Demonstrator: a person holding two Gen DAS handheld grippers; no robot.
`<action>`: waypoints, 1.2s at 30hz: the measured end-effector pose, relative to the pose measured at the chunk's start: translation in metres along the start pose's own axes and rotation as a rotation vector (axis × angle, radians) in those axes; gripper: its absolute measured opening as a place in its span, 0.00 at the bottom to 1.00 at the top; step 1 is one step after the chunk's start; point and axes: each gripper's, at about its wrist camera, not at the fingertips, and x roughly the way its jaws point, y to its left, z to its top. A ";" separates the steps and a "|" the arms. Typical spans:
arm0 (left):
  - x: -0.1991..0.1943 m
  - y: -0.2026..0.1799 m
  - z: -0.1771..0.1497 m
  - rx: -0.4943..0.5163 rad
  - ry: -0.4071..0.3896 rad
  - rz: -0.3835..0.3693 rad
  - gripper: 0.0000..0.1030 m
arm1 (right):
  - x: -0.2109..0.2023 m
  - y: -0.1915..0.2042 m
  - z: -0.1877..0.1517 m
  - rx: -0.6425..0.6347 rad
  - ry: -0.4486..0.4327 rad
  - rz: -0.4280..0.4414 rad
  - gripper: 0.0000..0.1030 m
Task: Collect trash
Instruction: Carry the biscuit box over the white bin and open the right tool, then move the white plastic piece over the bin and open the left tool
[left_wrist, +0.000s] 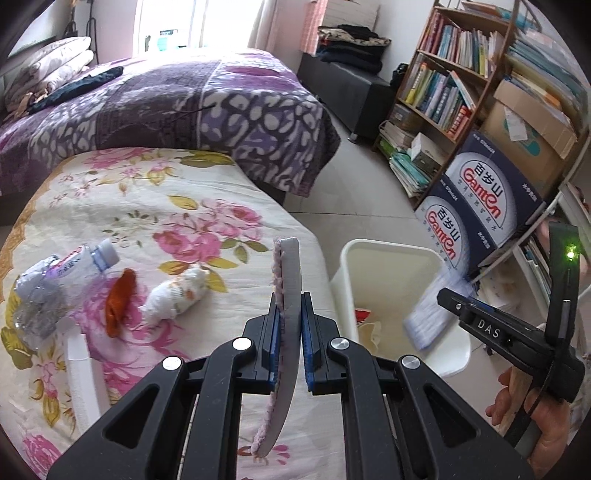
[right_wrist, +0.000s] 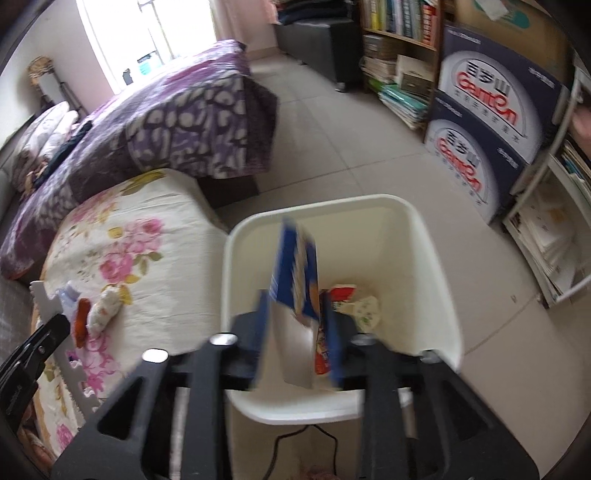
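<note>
The left gripper had its jaws clamped on a flat white insole with a pink fuzzy face, held on edge above the floral bedspread. The right gripper hung over the white bin, its jaws set narrowly apart around a blue snack packet; motion blur hid whether they gripped it. Crumpled wrappers lay at the bin's bottom. On the bedspread sat a crushed plastic bottle, an orange scrap and a rolled white wad, close together.
</note>
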 end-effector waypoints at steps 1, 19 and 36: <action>0.001 -0.003 0.000 0.003 0.002 -0.006 0.10 | -0.001 -0.005 0.001 0.010 -0.004 -0.012 0.54; 0.032 -0.069 -0.006 0.064 0.085 -0.158 0.10 | -0.029 -0.075 0.007 0.193 -0.061 -0.083 0.88; 0.065 -0.086 -0.014 -0.006 0.177 -0.244 0.54 | -0.032 -0.106 0.009 0.269 -0.058 -0.080 0.89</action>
